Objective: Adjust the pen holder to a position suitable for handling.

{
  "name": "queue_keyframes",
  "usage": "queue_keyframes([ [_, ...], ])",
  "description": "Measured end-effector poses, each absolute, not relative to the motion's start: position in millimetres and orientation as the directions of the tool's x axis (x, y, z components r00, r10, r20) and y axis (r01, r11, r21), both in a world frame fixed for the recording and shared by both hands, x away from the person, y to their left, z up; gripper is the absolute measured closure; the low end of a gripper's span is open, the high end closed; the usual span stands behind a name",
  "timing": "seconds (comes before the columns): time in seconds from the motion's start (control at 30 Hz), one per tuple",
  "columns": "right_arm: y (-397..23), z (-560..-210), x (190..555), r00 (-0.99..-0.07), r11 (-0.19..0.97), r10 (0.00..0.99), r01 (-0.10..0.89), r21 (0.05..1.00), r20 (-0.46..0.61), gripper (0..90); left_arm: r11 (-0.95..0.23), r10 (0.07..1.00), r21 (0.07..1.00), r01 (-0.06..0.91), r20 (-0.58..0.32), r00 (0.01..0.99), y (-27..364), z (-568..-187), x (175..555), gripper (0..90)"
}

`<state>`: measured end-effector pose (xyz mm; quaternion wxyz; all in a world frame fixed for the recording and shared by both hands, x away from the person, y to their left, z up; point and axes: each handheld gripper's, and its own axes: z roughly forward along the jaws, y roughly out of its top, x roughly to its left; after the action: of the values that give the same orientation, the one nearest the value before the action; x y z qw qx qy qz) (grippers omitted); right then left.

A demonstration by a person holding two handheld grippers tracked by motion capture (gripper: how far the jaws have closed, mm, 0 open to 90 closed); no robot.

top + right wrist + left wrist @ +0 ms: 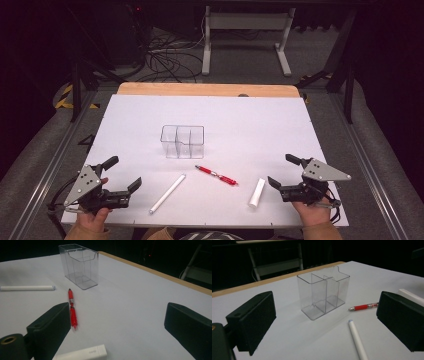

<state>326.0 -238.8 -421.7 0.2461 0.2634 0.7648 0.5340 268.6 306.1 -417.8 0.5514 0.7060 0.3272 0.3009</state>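
A clear plastic organizer box [182, 141] with several compartments stands empty in the middle of the white table [250, 120]. In front of it lie a long white pen [167, 193], a red pen [216, 175] and a short white marker [257, 193]. My left gripper [123, 174] rests open at the near left corner, nothing between its jaws. At the near right, my right gripper [281, 170] is open too, just right of the short marker. The left gripper view looks at the box [323, 292], red pen [363, 307] and white pen [357, 340]. The right gripper view has the box [78, 265], red pen [72, 312] and marker [82, 354].
The table's wooden far edge [207, 89] borders a dark floor with cables [165, 57] and a white desk frame [245, 35]. Metal rails [55, 160] run along both sides of the table.
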Motion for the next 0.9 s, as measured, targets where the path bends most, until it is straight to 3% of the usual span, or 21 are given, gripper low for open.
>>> queue_keyframes([
  [0.9, -238.1, -416.1, 323.7, -0.754, 0.312, 0.651, 0.161, 0.936, -0.087, 11.7, -0.198, 0.809, 0.971, 0.135, 0.084, 0.582, 301.2, -416.6, 267.2, 4.2],
])
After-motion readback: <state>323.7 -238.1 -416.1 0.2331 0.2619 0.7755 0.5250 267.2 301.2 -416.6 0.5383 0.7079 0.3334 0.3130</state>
